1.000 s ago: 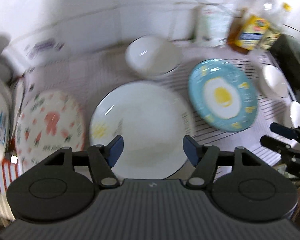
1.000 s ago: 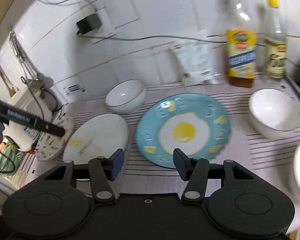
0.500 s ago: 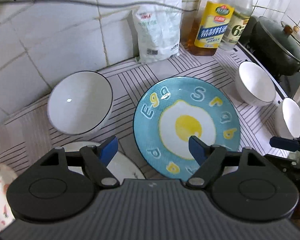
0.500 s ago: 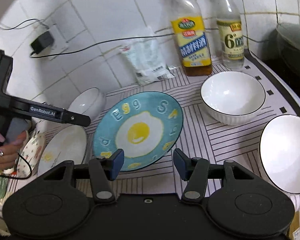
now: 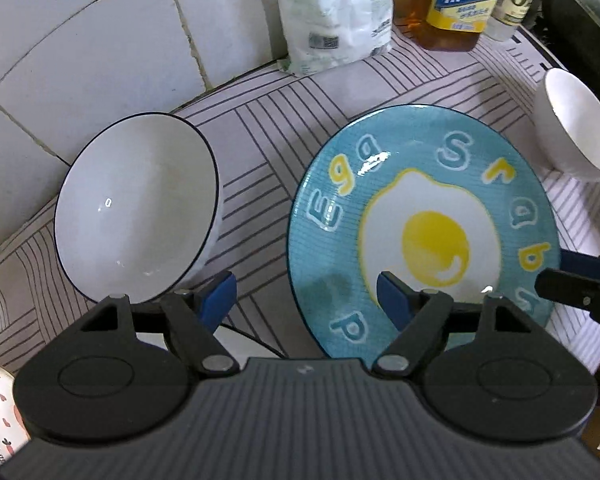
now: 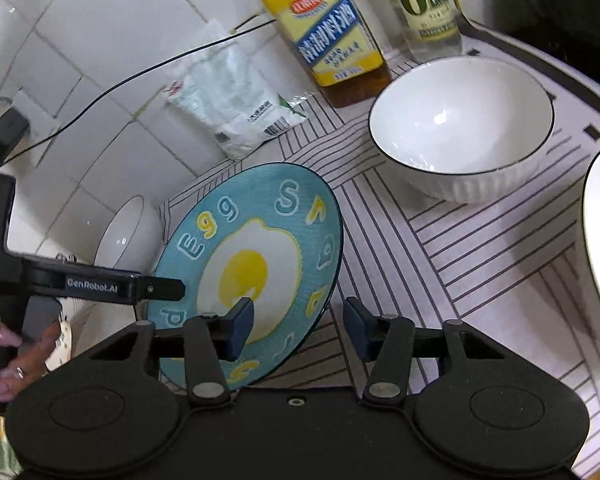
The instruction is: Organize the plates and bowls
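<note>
Both grippers have empty jaws: the left gripper (image 5: 306, 298) stands spread, the right gripper (image 6: 298, 326) has just been narrowing, each straddling an edge of the blue egg plate (image 5: 420, 232) on the striped mat (image 5: 260, 152). The step looks like a two-sided pickup, needing each pair to settle onto the rim. I count three plates and three white bowls, the nearest bowl (image 5: 136, 216) just left of the egg plate.

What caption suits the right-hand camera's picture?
Open right gripper straddling the rim of a blue egg plate, white bowl beyond.
</note>
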Action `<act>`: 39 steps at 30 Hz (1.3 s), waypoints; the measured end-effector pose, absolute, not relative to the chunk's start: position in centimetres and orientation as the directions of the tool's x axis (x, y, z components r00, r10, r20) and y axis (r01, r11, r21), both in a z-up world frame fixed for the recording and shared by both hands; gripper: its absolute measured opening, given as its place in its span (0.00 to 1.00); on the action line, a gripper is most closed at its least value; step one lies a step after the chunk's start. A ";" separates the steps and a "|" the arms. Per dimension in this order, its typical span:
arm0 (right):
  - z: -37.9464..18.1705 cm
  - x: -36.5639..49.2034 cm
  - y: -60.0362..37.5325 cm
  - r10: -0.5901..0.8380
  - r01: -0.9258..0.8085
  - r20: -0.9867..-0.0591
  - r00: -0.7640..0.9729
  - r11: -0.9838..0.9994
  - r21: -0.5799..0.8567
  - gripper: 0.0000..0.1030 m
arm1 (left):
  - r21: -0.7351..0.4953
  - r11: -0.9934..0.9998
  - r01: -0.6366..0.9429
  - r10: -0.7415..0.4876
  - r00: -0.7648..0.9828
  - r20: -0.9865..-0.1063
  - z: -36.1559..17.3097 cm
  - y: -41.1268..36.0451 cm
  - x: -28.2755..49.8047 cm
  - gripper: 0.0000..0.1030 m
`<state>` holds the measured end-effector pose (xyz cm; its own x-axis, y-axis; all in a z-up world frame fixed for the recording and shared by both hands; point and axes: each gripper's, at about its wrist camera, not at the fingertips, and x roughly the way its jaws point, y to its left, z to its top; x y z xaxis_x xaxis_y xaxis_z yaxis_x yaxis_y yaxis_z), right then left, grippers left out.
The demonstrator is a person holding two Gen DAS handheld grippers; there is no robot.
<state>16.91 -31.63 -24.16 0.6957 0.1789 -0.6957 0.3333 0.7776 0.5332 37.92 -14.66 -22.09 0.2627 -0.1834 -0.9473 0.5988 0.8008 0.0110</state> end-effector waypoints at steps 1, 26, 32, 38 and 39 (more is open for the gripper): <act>-24.3 17.0 -31.7 0.178 0.338 -0.694 0.698 0.773 0.537 0.45 | 0.009 0.802 0.597 -0.182 0.260 -0.948 -22.2 -14.7 38.0 0.74; -25.5 17.6 -33.3 0.228 0.307 -0.703 0.674 0.779 0.547 0.17 | -0.105 0.876 0.471 -0.246 0.248 -0.937 -21.1 -13.9 37.7 0.26; -22.4 16.8 -32.4 0.226 0.256 -0.705 0.672 0.823 0.507 0.17 | -0.139 0.882 0.451 -0.282 0.268 -0.921 -18.9 -11.6 36.1 0.26; -19.1 16.4 -30.0 0.257 0.179 -0.679 0.688 0.846 0.502 0.17 | -0.154 0.894 0.422 -0.288 0.276 -0.917 -16.7 -7.5 34.6 0.26; -18.7 16.4 -29.5 0.265 0.177 -0.676 0.687 0.842 0.510 0.17 | -0.164 0.898 0.408 -0.292 0.274 -0.916 -16.3 -6.7 34.3 0.26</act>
<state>16.43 -29.47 -18.71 0.6873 0.2652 -0.6762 0.1771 0.8417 0.5101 34.35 -6.73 -16.33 0.2740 -0.2920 -0.9163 0.4077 0.8982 -0.1644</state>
